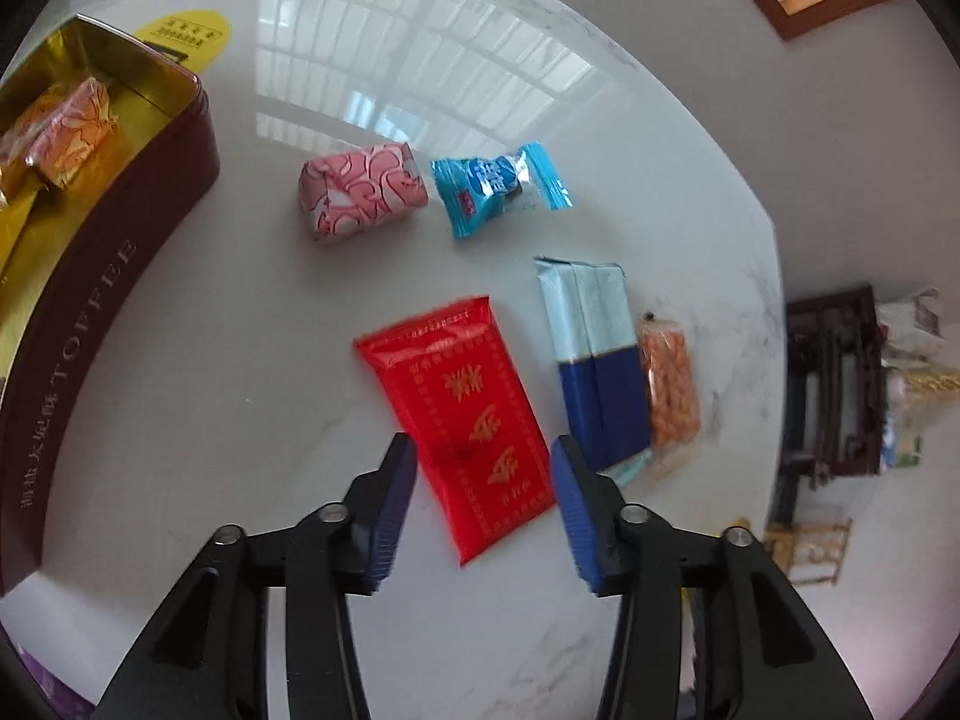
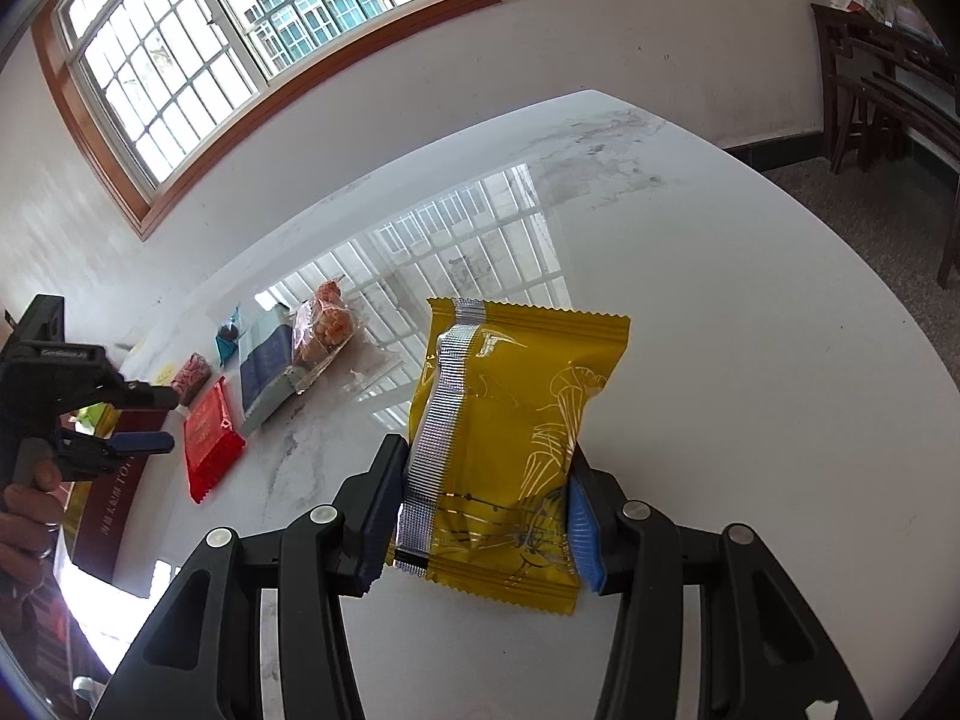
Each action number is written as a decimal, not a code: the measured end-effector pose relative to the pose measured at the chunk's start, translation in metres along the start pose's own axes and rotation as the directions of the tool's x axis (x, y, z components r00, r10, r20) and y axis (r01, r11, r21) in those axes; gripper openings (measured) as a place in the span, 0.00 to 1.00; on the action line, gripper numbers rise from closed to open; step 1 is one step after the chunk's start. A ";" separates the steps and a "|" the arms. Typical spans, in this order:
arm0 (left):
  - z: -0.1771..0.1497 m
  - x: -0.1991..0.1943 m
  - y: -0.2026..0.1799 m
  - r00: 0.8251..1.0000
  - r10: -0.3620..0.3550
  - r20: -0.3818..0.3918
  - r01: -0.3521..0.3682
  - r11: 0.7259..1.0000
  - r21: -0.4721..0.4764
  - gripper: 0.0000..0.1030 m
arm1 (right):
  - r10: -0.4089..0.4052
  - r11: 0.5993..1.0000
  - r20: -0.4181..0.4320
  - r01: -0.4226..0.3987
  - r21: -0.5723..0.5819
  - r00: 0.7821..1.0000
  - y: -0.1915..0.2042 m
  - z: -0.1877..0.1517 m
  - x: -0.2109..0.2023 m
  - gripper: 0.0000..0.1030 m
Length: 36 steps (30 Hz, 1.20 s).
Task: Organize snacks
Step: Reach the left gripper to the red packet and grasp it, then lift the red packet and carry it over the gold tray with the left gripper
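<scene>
On the white marble table (image 1: 240, 372) lie a red packet (image 1: 462, 420), a pink patterned block (image 1: 363, 192), a blue wrapped candy (image 1: 498, 186), a blue and pale-blue packet (image 1: 594, 360) and a clear bag of orange snacks (image 1: 669, 384). My left gripper (image 1: 485, 450) hovers open over the red packet's near end, touching nothing. A maroon toffee tin (image 1: 90, 312) at the left holds orange-patterned candies (image 1: 66, 132). In the right wrist view my right gripper (image 2: 487, 456) is shut on a yellow packet (image 2: 516, 420), held upright above the table (image 2: 750, 420). The left gripper (image 2: 150, 420) shows there too.
A yellow round label (image 1: 186, 36) lies behind the tin. The table edge curves close beyond the orange snack bag. Dark wooden furniture (image 1: 834, 384) stands past that edge. A dark chair (image 2: 888, 90) stands by the wall, and a person's hand (image 2: 24, 504) grips the left tool.
</scene>
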<state>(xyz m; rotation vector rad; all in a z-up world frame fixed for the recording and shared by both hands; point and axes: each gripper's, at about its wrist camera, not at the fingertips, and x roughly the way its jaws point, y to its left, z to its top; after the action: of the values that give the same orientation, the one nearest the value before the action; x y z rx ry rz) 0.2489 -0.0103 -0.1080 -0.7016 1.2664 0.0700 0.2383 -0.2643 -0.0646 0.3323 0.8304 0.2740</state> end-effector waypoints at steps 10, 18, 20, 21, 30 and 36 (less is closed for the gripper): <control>0.007 0.033 -0.022 0.986 0.165 -0.010 -0.165 0.986 -0.017 0.81 | 0.040 0.999 0.008 -0.040 0.026 0.999 -0.004 -0.001 -0.002 0.47; -0.002 0.047 -0.044 0.958 0.279 0.069 -0.285 0.954 0.095 0.88 | 0.056 0.998 0.009 -0.056 0.036 0.998 -0.006 -0.001 -0.001 0.47; -0.004 0.048 -0.046 0.956 0.277 0.094 -0.288 0.949 0.127 0.79 | 0.041 0.999 0.005 -0.041 0.024 0.999 -0.004 -0.001 -0.001 0.47; -0.005 0.047 -0.047 0.951 0.290 0.110 -0.305 0.941 0.150 0.70 | 0.030 0.999 0.002 -0.030 0.014 1.000 -0.002 0.000 0.000 0.47; -0.009 0.035 -0.028 0.978 0.175 0.110 -0.194 0.959 0.207 0.40 | -0.182 0.971 -0.036 0.174 -0.162 0.983 0.032 0.006 0.019 0.83; -0.014 0.018 -0.013 0.992 0.071 0.105 -0.098 0.956 0.276 0.08 | -0.202 0.963 -0.023 0.195 -0.184 0.979 0.034 0.006 0.020 0.44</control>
<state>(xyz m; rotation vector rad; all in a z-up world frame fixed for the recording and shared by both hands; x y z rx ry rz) 0.2489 -0.0336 -0.1201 -0.3947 1.1863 -0.0069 0.2520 -0.2270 -0.0607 0.0715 0.8662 0.1678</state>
